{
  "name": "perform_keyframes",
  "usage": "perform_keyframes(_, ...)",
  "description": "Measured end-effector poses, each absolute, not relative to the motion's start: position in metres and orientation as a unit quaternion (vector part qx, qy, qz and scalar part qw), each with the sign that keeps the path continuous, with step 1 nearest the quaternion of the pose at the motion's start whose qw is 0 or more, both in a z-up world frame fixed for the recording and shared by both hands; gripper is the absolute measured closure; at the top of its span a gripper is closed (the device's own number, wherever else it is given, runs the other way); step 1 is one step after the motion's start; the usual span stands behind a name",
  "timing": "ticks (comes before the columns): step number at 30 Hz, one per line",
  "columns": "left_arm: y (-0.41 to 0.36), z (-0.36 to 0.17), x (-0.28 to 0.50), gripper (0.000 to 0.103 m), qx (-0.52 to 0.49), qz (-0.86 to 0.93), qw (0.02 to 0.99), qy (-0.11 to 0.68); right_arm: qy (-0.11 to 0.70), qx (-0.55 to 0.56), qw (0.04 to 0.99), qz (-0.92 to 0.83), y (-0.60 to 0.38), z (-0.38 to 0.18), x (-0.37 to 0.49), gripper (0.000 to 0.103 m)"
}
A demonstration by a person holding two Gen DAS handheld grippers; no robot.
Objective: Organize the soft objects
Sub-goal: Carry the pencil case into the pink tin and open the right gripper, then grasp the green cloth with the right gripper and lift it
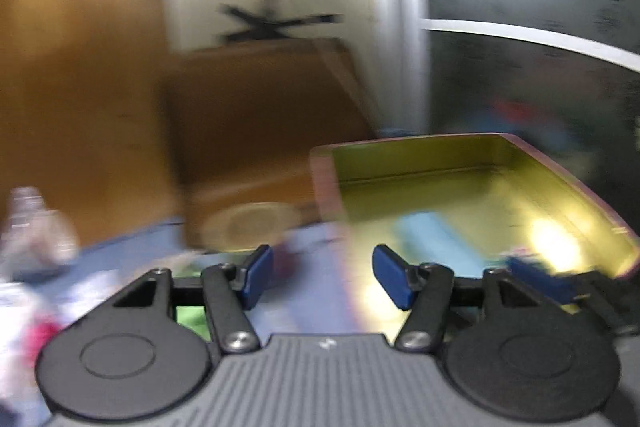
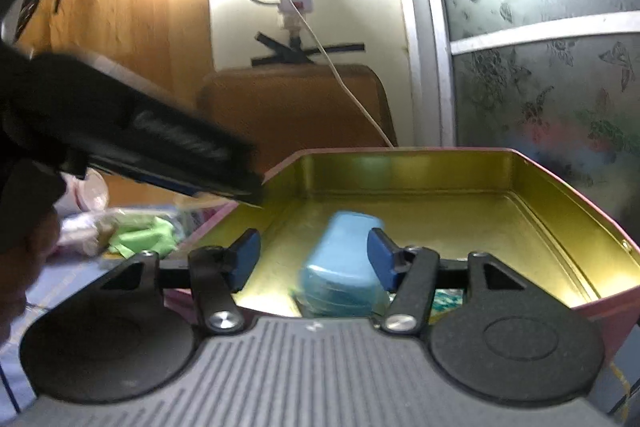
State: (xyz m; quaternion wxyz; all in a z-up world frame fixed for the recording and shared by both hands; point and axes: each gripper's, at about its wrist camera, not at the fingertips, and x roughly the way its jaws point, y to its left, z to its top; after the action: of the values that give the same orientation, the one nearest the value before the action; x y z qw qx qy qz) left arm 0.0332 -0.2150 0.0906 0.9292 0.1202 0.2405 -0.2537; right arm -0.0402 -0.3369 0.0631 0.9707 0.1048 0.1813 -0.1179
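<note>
Blue soft block inside the open tin

The blue soft block (image 2: 340,267) lies on the floor of the gold-lined tin (image 2: 520,187), near its front wall. The right claw (image 2: 312,259) is spread around the block, not pinching it. The left claw (image 1: 324,277) is spread and holds nothing, above the tin's left wall, with a green cloth (image 2: 146,237) left of the tin.

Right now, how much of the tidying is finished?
Done: one light blue soft block lies inside the gold-lined tin. In hand: nothing; the right gripper is open over the block, and the left gripper is open too. Left: the green cloth and blurry bits beside the tin.
</note>
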Motion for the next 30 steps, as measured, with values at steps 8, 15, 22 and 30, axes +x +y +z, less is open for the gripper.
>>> perform_keyframes(8, -0.097, 0.056, 0.063, 0.045, 0.093, -0.116, 0.946, 0.286, 0.187, 0.077, 0.979, 0.0, -0.265, 0.071, -0.016, 0.041)
perform_keyframes(15, -0.033, 0.031, 0.072, 0.045, 0.068, -0.058, 0.947, 0.309, 0.254, 0.082, 0.961, 0.068, -0.216, 0.055, 0.014, 0.041)
perform_keyframes(22, -0.007, 0.017, 0.079, 0.044, 0.053, -0.039, 0.946, 0.317, 0.297, 0.099, 0.948, 0.063, -0.206, 0.043, 0.031, 0.042)
perform_keyframes(30, -0.002, 0.001, 0.087, 0.043, 0.043, -0.038, 0.944, 0.324, 0.324, 0.108, 0.938, 0.057, -0.207, 0.037, 0.041, 0.042)
